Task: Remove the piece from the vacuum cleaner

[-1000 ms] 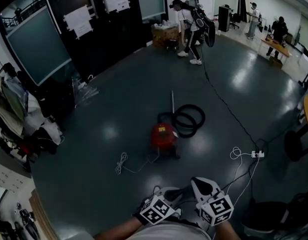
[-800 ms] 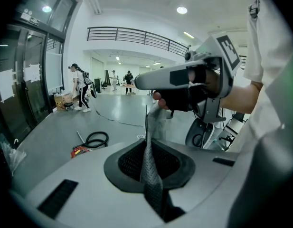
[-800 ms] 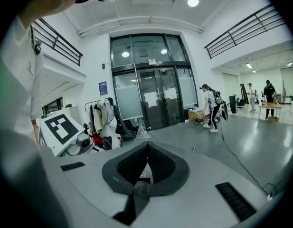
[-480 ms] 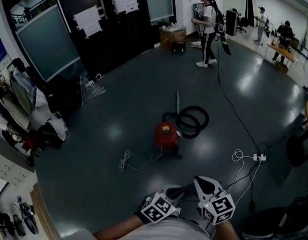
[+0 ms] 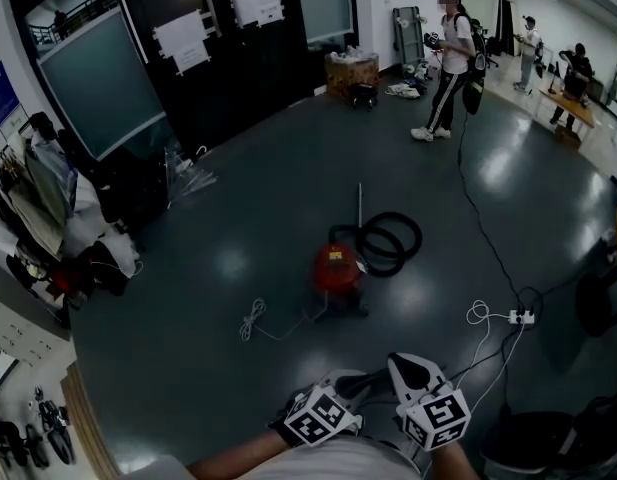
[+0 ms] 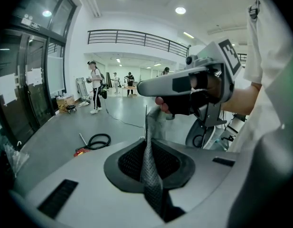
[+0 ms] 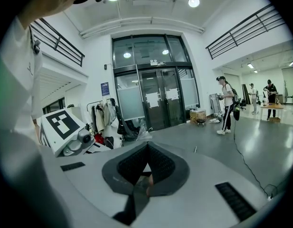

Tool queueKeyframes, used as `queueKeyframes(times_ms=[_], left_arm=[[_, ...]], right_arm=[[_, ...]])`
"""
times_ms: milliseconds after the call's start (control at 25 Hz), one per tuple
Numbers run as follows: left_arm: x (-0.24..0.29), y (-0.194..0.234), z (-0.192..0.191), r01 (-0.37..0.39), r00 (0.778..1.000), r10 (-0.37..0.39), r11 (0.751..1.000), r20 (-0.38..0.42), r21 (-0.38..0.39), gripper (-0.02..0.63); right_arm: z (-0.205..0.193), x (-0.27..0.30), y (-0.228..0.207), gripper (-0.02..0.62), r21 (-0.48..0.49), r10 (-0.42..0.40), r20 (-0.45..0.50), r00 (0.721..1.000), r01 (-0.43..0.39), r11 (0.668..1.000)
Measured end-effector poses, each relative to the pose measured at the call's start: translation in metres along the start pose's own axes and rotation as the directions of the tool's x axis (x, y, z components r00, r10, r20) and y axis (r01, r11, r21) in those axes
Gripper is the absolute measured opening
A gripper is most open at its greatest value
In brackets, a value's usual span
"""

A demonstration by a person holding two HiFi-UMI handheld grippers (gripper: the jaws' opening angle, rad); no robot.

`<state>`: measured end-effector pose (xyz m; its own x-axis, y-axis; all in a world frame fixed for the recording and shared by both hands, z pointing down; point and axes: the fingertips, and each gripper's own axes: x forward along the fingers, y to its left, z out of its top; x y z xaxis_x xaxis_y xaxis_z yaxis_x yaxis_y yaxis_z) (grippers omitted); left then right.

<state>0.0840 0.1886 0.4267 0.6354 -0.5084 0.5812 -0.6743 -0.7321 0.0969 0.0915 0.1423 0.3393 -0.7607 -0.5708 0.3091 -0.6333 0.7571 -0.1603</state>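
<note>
The red vacuum cleaner (image 5: 335, 268) sits on the dark floor a few steps ahead of me. Its black hose (image 5: 390, 242) lies coiled to its right, and a thin metal wand (image 5: 360, 204) lies on the floor beyond it. In the left gripper view the vacuum cleaner (image 6: 81, 151) and hose (image 6: 99, 140) are small and far off. Both grippers are held close to my body, far from the vacuum. My left gripper (image 5: 363, 380) (image 6: 146, 127) is shut with nothing in it. My right gripper (image 5: 406, 366) (image 7: 147, 147) is also shut and holds nothing.
A white cord (image 5: 253, 320) trails left of the vacuum. A power strip (image 5: 519, 315) with cables lies to the right. Clothes (image 5: 48, 208) hang at the left by the glass doors. A box cart (image 5: 352, 74) and several people (image 5: 450, 63) stand at the back. A chair (image 5: 533, 448) is near my right.
The person at the back has walked to the right. The view has shifted slightly. Both grippers stay shut in the same place.
</note>
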Motion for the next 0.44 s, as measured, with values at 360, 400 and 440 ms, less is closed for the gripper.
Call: queueKeyframes(times_ms=[360,400,440], left_arm=[[-0.0054,-0.0059,0.0021,0.005,1.0,-0.005,1.0,0.002,0.011,0.031],[-0.0065,-0.006,0.0029,0.004,1.0,-0.004,1.0,0.002,0.013,0.031],[-0.0076,-0.0061,0.0036,0.004,1.0,-0.004,1.0,0.002,0.015,0.031]], right_arm=[[0.0051,-0.0053,0.0056,0.015,-0.015,0.001,0.003,1.0,-0.001,1.0],[0.0063,-0.0057,0.0066,0.015,-0.018,0.004,0.003,1.0,-0.004,1.0],[0.0074,-0.0061,0.0074,0.015,-0.022,0.007,0.003,1.0,-0.007,1.0]])
